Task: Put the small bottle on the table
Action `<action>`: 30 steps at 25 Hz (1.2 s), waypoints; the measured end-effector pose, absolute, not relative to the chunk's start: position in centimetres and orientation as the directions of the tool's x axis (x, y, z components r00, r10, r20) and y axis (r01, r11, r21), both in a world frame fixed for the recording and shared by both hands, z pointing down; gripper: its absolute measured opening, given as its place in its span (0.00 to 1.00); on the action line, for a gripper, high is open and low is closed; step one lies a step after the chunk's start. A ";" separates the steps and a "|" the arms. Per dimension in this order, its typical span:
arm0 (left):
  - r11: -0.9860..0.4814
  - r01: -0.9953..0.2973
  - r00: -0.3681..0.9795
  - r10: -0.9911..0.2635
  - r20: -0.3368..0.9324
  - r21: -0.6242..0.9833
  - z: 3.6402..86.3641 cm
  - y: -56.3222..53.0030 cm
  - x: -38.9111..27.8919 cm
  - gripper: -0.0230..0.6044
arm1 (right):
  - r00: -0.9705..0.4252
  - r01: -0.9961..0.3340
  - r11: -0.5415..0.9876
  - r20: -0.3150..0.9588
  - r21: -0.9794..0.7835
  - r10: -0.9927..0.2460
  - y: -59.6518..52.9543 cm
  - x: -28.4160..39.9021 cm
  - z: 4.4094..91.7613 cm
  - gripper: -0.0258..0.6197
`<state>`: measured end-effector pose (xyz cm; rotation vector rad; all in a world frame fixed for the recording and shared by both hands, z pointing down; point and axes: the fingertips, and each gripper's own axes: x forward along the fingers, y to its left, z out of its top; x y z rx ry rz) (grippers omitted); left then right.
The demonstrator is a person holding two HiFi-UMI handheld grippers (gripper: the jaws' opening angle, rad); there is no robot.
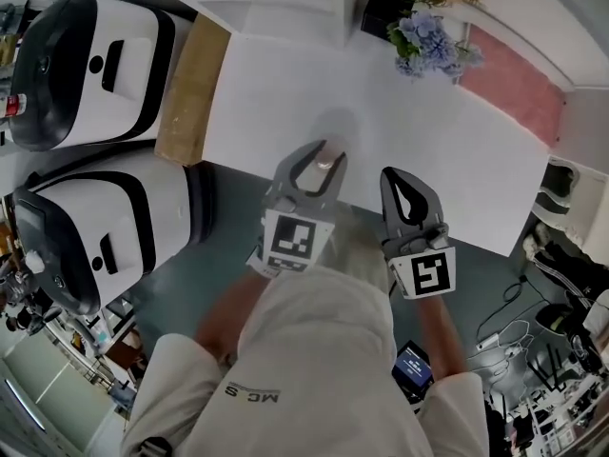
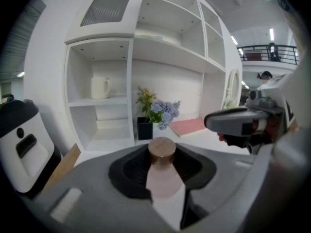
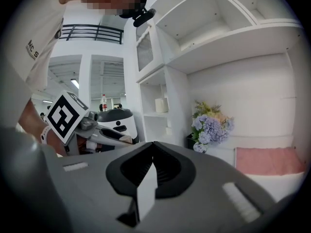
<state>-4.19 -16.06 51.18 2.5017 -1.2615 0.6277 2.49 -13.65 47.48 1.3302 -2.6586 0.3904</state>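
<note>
The small bottle (image 2: pixel 164 178) is pale pink with a round brown cap (image 2: pixel 162 149). It stands upright between the jaws of my left gripper (image 1: pixel 322 156), which is shut on it. In the head view the cap (image 1: pixel 325 165) shows just above the near edge of the white table (image 1: pixel 381 93). My right gripper (image 1: pixel 393 175) hangs beside it to the right, at about the same height. Its jaws are shut with nothing in them, as the right gripper view (image 3: pixel 153 145) also shows.
A vase of blue and yellow flowers (image 1: pixel 433 36) and a pink mat (image 1: pixel 514 84) sit at the table's far right. A wooden board (image 1: pixel 190 89) lies along its left edge. Two white and black machines (image 1: pixel 90 65) stand on the left. White shelves (image 2: pixel 112 106) hold a mug (image 2: pixel 100 87).
</note>
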 end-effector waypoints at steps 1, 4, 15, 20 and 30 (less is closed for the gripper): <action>-0.581 -0.813 0.524 -0.696 0.491 0.043 51.7 -16.5 -4.4 0.25 | -0.596 -0.803 0.574 0.243 -0.160 -0.765 -13.9 2.3 48.0 0.04; -0.573 -0.819 0.512 -0.704 0.492 0.032 53.3 -17.8 -4.8 0.25 | -0.589 -0.808 0.565 0.252 -0.166 -0.768 -14.8 2.0 49.7 0.04; -0.590 -0.807 0.519 -0.696 0.496 0.017 58.4 -21.3 -3.9 0.25 | -0.594 -0.803 0.569 0.313 -0.178 -0.741 -17.2 2.3 55.1 0.04; -0.591 -0.807 0.513 -0.696 0.502 0.006 60.3 -22.9 -3.8 0.25 | -0.581 -0.813 0.550 0.322 -0.191 -0.747 -18.5 2.0 56.9 0.04; -0.605 -0.796 0.524 -0.693 0.496 -0.004 63.4 -25.6 -3.1 0.25 | -0.552 -0.834 0.517 0.324 -0.194 -0.769 -20.8 2.4 58.9 0.04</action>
